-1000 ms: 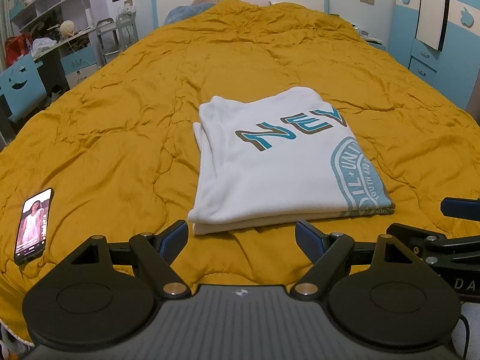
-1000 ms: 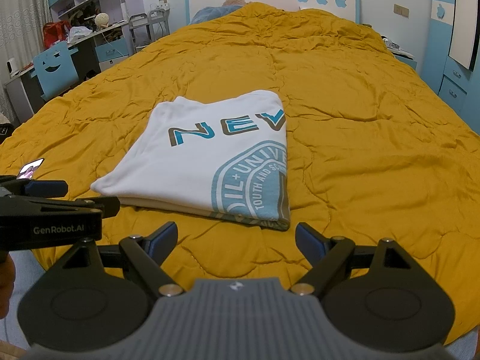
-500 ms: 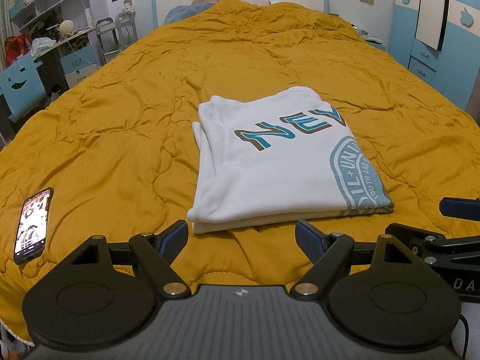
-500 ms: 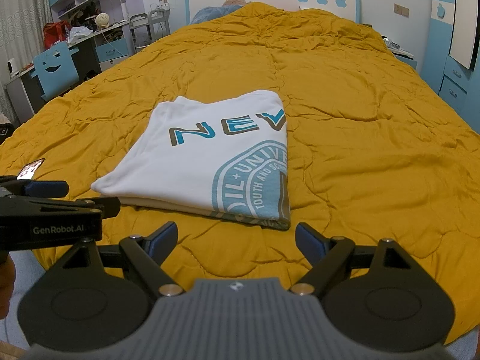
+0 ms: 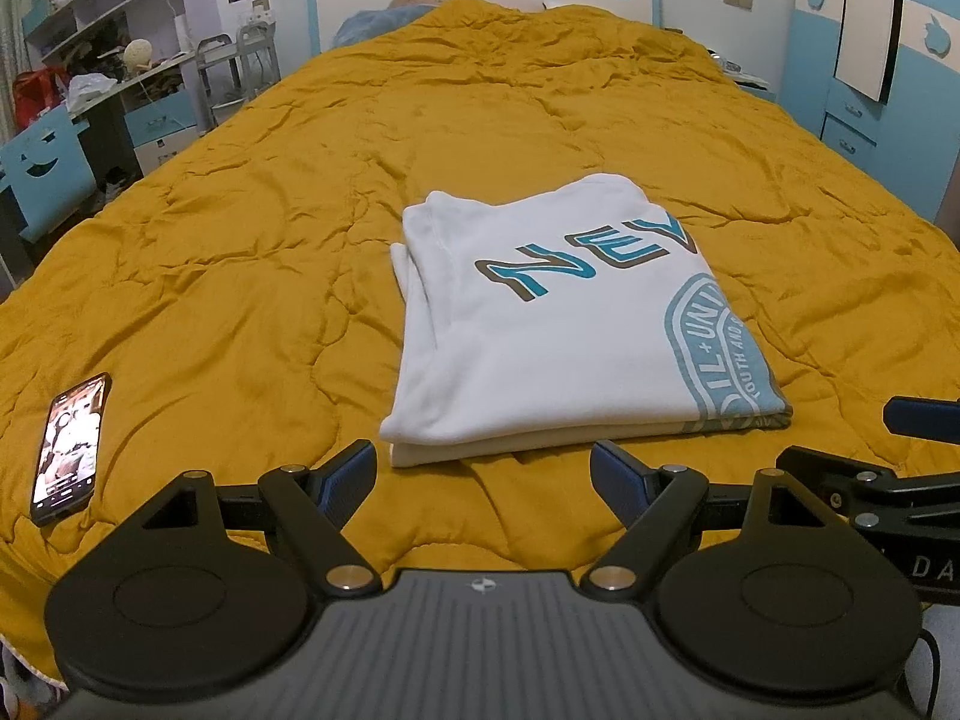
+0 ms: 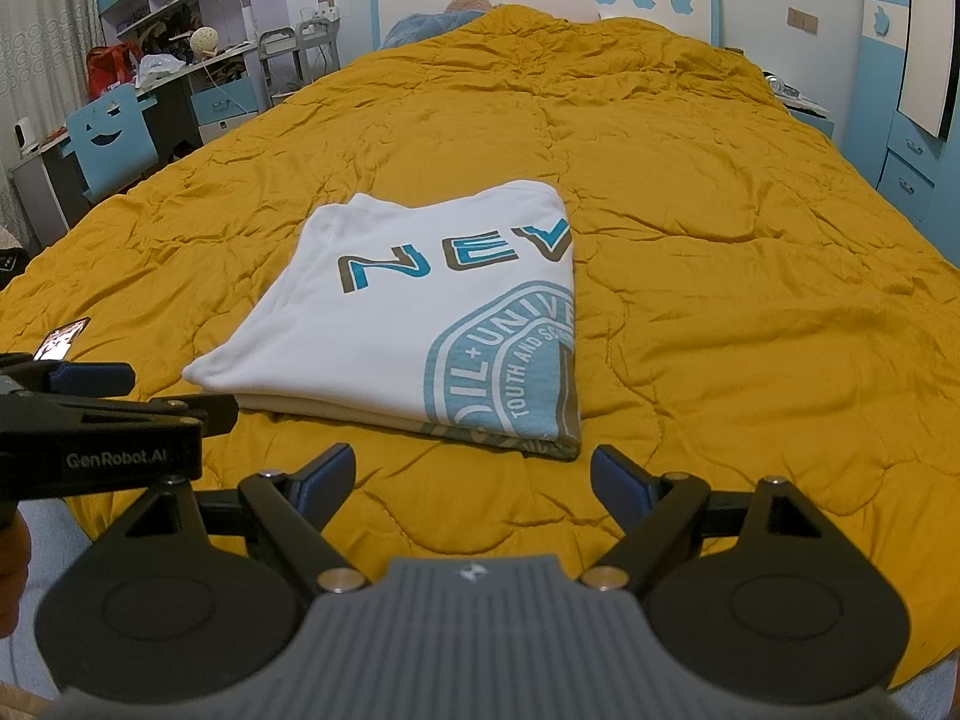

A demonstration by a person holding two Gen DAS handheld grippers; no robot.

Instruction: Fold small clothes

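Shirt [image 5: 558, 324] looks folded into a neat stack on the bed [image 5: 240, 240]; my left gripper [image 5: 483, 471] and right gripper [image 6: 471, 471] are spread, holding nothing.

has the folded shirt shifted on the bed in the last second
No. The white shirt keeps the same spot against the quilt's wrinkles and the phone in the left wrist view.

A white cotton T-shirt [image 5: 540, 330] printed with blue-and-brown letters "NEV" and a partial round blue emblem lies folded into a flat, layered rectangle on a mustard-yellow quilted bedspread [image 5: 240, 276].
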